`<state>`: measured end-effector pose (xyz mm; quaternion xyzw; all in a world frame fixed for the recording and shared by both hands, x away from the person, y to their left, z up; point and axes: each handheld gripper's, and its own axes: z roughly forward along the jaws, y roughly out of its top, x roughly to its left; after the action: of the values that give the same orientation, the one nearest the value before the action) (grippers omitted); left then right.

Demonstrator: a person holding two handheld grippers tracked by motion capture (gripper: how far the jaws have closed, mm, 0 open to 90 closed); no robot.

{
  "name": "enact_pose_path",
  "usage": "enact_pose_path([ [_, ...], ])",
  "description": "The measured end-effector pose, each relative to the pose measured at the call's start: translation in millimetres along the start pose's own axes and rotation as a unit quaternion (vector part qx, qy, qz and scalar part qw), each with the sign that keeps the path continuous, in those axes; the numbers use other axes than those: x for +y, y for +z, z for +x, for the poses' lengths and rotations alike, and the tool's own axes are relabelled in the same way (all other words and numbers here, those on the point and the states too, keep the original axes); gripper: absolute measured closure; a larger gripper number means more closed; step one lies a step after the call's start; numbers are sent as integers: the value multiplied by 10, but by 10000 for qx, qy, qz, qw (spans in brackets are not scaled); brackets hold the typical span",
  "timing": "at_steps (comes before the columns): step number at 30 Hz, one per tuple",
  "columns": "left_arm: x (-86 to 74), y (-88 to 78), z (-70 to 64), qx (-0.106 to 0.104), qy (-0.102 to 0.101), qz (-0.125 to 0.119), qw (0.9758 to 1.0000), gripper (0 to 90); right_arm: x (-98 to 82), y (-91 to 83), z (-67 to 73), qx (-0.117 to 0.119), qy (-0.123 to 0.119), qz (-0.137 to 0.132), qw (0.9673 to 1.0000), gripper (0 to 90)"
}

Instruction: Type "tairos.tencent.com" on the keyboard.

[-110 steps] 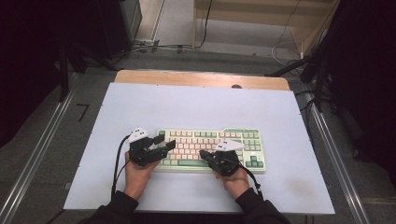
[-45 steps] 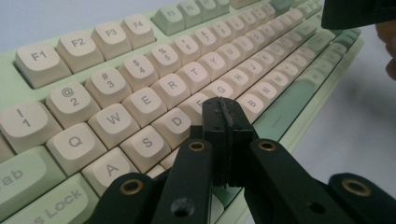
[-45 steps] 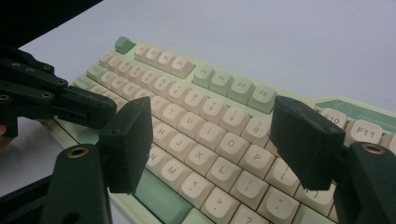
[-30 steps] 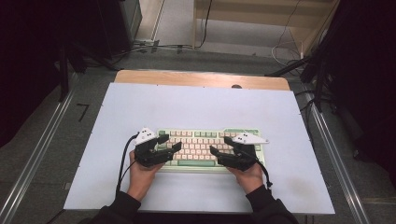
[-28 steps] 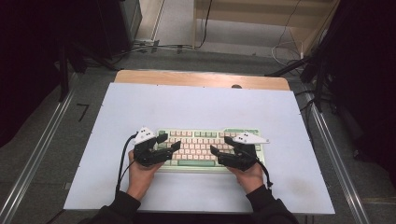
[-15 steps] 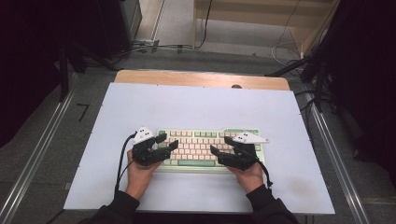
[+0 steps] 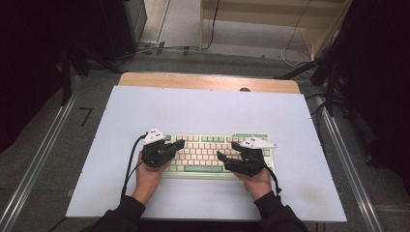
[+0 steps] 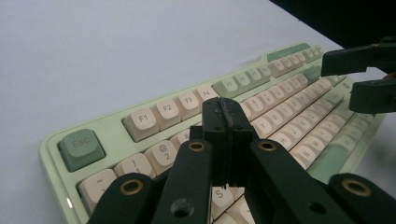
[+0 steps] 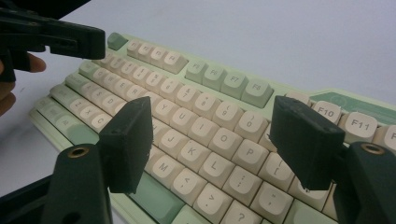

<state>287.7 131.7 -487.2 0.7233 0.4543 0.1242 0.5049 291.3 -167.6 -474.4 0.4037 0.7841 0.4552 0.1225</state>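
Note:
A pale green keyboard point(image 7: 212, 153) with cream keys lies on the white tabletop point(image 7: 203, 111). My left gripper point(image 7: 178, 144) hovers over its left end, held in a hand. In the left gripper view its jaws point(image 8: 228, 119) meet above the number row with nothing between them; they have just been closing. My right gripper point(image 7: 228, 151) hangs over the keyboard's right half. In the right gripper view it point(image 9: 215, 140) stands open, its pads wide apart above the letter keys point(image 9: 205, 135) and gripping nothing. The two grippers point toward each other.
A wooden strip point(image 7: 208, 81) runs along the table's far edge. Metal rails point(image 7: 38, 159) flank both sides. Cables point(image 7: 159, 47) lie on the floor behind. Dark equipment point(image 7: 372, 72) stands at the right.
The left gripper's jaws have come together from open. Both hands have stayed nearly where they were over the keyboard; the right gripper still stands open.

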Motion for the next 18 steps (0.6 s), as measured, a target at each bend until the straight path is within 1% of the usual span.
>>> enact_pose_path([
  [3,-13,62,4,46,-4,179,9998,900,-11,13,4,5,0,30,10000,285],
  [6,-21,108,-2,46,15,316,9995,900,-9,13,8,4,-10,26,10000,285],
  [7,-20,116,-6,57,56,373,9993,900,-9,13,7,5,-4,17,10000,285],
  [15,-19,166,-49,55,158,559,9983,900,-10,18,12,4,-9,38,10000,285],
  [18,-16,195,-48,41,157,735,9972,900,-14,21,13,8,-16,54,10000,285],
])
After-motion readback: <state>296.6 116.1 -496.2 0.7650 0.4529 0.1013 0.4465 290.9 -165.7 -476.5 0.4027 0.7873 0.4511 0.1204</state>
